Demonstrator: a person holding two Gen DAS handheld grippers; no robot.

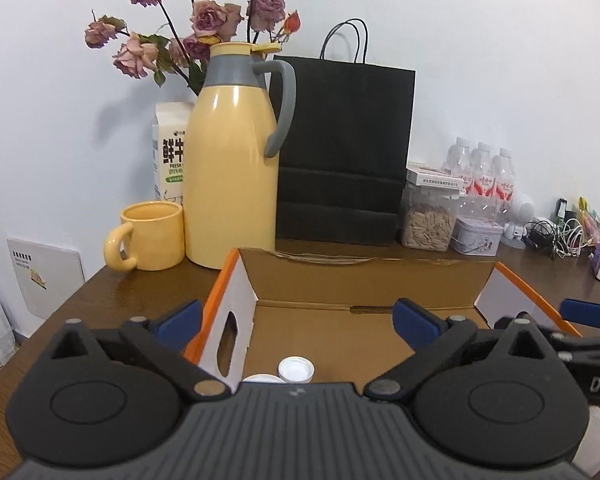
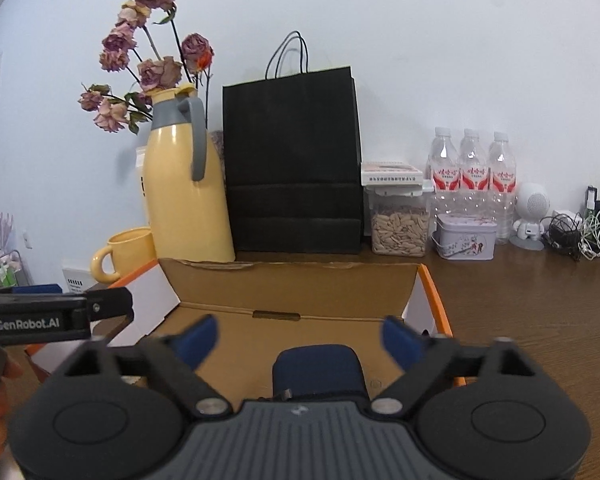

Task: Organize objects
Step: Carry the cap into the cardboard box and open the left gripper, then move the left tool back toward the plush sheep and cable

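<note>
An open cardboard box with orange outer edges sits on the brown table just in front of both grippers. My left gripper is open over the box's near left part, its blue fingers spread wide. Below it, inside the box, stand a white-capped bottle and a second white top, mostly hidden by the gripper body. My right gripper is open above the box. A dark blue pouch-like object lies in the box beneath its fingers, touching neither pad.
Behind the box stand a yellow thermos jug, a yellow mug, a milk carton, dried roses and a black paper bag. To the right are a seed jar, a tin, water bottles and cables.
</note>
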